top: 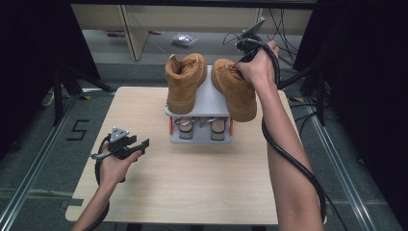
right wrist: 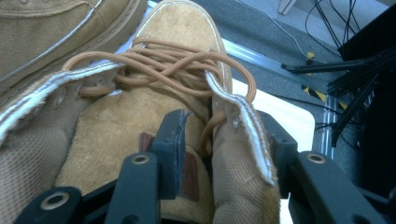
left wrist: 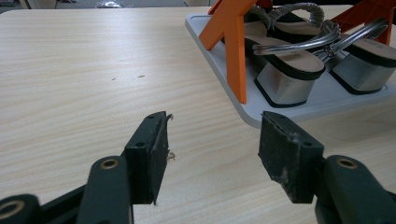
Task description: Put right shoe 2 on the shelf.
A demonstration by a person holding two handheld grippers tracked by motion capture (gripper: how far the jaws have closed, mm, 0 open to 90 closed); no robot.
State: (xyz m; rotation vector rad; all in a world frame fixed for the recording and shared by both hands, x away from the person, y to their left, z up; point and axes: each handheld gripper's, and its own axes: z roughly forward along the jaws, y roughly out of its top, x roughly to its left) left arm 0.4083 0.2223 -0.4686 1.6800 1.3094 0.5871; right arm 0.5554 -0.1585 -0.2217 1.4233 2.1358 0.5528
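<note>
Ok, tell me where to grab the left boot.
Grip the left boot by its collar wall, coming down from above: it stands upright on the rack, its opening faces up, and the thin rim fits between jaws, as the right gripper does on the other boot.

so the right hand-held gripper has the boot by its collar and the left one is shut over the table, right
Not quite. The left hand-held gripper is open, jaws apart over the bare table, as the left gripper view shows. The right hand-held gripper does clamp the boot by its collar.
</note>
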